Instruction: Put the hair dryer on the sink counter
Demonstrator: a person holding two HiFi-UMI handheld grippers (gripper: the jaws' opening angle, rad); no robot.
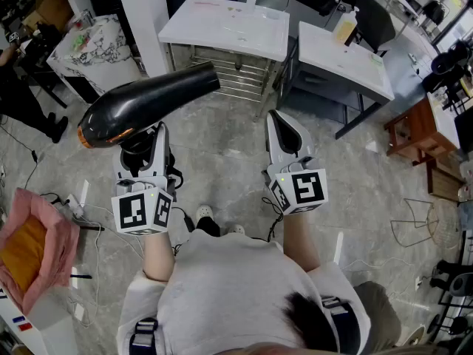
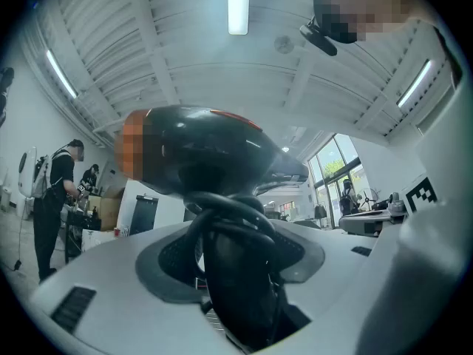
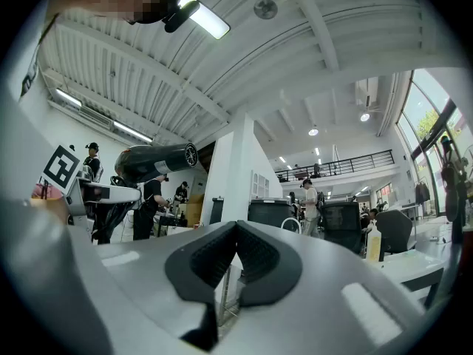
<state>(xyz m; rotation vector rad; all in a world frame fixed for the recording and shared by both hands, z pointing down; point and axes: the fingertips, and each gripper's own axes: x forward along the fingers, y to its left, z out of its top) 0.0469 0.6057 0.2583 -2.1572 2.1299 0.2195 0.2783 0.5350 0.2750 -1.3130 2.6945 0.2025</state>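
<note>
- The left gripper (image 1: 142, 145) is clamped on the handle of the hair dryer (image 1: 148, 100), which seems to be wrapped in cord.
- The barrel lies roughly level, held high, with its nozzle aimed toward the white sink counter (image 1: 222, 24).
- The right gripper (image 1: 281, 121) has its jaws together and holds nothing.
- Grey floor (image 1: 222, 161) lies between the dryer and the counter's near edge.

Bright, even light
Ceiling tubes (image 2: 238, 4) and windows (image 3: 429, 117) are lighting the room; gripper views are bending toward dark round edges, near parts blurring; shadows are falling soft.

A pink fabric basket (image 1: 65, 242) and a wooden stool (image 1: 421, 124) stand well apart.
</note>
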